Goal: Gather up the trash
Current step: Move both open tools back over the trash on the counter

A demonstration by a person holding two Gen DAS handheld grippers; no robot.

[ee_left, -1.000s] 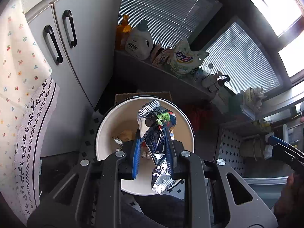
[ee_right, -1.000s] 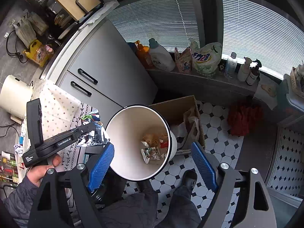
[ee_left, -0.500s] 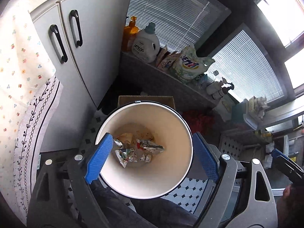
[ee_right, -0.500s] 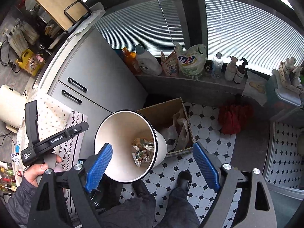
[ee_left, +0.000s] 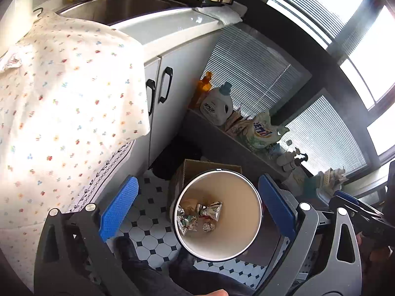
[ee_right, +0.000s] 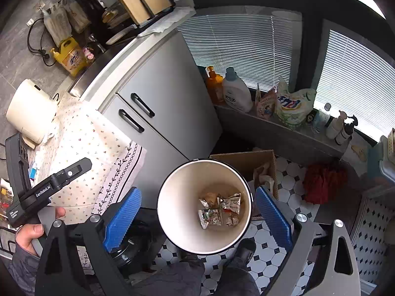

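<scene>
Since a second ago the foil wrapper has left the left claw (ee_left: 197, 212) and now lies in the bin (ee_left: 251, 204) with the other wrappers (ee_left: 200, 215).

Both claws are empty: the left has spread wide, the right claw (ee_right: 197, 218) is still opening, and nothing sits between either pair of pads. In both wrist views the white bin stands on the tiled floor (ee_right: 291, 180) at lower centre, framed between the blue pads and well below them. No loose trash shows on the floor; the flowered cloth on the tabletop (ee_left: 64, 98) fills the left of the frame, so whatever remains probably lies that way, nearer the left hand (ee_right: 29, 234).
</scene>
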